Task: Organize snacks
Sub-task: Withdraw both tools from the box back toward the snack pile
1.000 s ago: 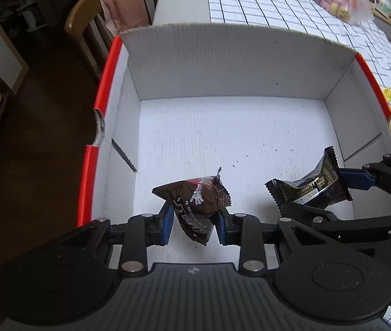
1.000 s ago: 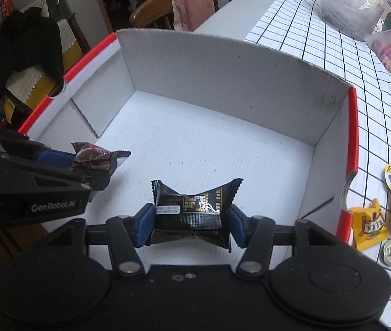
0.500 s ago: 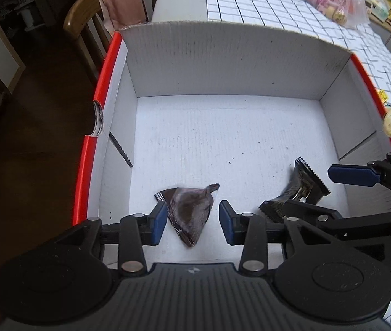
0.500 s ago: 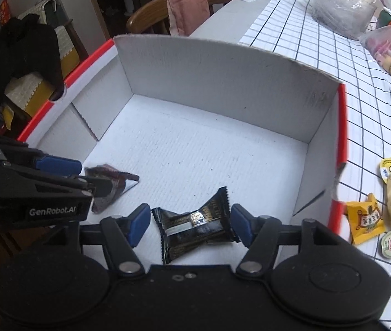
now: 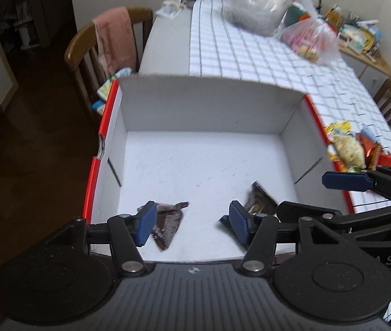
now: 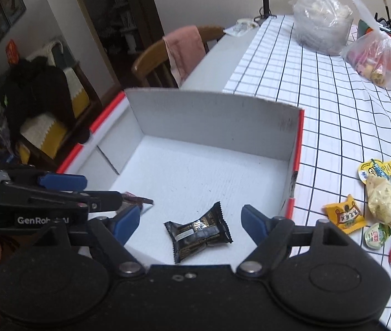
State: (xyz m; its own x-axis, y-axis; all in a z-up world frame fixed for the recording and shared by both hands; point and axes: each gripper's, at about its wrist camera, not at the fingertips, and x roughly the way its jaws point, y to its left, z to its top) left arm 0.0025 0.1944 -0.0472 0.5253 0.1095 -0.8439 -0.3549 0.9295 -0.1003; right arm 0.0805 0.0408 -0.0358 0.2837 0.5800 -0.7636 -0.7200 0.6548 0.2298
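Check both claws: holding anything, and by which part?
Nothing held. Left claw is open above the brown packet; right claw is open above the black packet. Both packets lie on the box floor.

Two snack packets — brown [image 5: 168,222], black [image 6: 199,231] — one box [image 6: 212,115], two plastic bags [image 6: 319,22].

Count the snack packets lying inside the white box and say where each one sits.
2. A brown packet lies on the floor of the box near its front-left corner; a black packet lies near the front-right. Both hand-held grippers block part of the front edge, so another could be hidden.
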